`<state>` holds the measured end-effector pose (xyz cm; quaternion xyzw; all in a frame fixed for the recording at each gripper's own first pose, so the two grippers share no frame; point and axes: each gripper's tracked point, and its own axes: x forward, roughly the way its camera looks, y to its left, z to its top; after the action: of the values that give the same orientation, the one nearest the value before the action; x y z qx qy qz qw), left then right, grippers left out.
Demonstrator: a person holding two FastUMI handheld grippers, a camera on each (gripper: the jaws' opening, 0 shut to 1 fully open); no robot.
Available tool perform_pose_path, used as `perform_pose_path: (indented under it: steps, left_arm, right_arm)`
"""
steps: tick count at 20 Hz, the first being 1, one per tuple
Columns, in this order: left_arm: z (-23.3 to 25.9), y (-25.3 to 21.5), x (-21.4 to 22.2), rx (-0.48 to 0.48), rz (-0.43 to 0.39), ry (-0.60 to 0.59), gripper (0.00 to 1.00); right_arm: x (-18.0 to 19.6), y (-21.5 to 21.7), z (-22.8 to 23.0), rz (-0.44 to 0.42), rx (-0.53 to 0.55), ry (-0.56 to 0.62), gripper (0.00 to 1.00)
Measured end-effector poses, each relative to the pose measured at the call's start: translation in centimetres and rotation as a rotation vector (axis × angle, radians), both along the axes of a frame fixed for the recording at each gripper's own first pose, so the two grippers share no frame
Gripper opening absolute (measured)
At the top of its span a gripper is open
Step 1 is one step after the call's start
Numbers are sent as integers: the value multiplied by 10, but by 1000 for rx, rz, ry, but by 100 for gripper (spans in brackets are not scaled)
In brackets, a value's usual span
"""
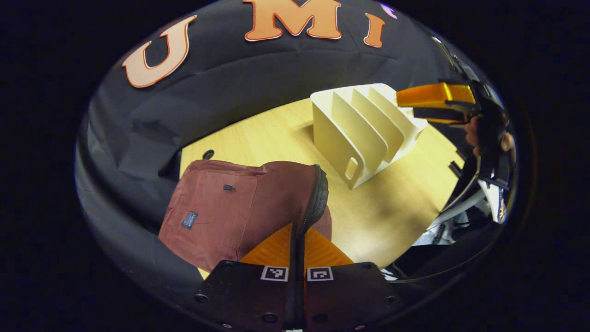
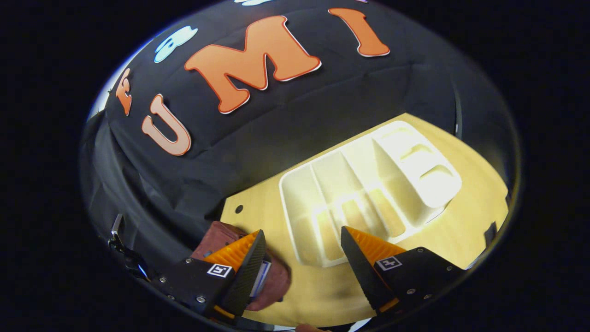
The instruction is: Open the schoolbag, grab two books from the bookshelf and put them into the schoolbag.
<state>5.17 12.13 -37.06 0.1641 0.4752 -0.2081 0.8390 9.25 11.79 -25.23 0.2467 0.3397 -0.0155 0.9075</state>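
One schoolbag (image 1: 230,207) on table (image 1: 392,216); left gripper (image 1: 297,240) clamped on its zipper edge. One bookshelf (image 2: 364,184), four slots, just ahead of right gripper (image 2: 304,258), jaws apart, holding nothing.

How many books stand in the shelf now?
0. All slots of the shelf look empty in both views. Some may be hidden inside the bag.
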Motion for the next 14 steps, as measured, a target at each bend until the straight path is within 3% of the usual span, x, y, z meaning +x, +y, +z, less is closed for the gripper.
perform_pose_path:
  steps: [4,6,10,12,13,14]
  left_arm:
    - [-11,-7,-8,184,30,-91,1]
    - [-21,-15,-15,233,47,-92,4]
    - [-38,-35,-30,347,49,-111,13]
    - [-42,-52,-38,368,43,-120,23]
    - [-43,-61,-41,369,43,-122,45]
    - [-42,-72,-43,369,43,-125,37]
  right_arm:
    - [-20,-43,-2,35,-89,2,97]
    - [-21,-61,2,49,-109,-16,97]
    - [-22,-87,4,89,-120,-25,97]
    - [-24,-96,4,116,-126,-32,97]
    - [-25,-102,2,127,-134,-32,97]
    - [-26,-106,2,143,-138,-33,97]
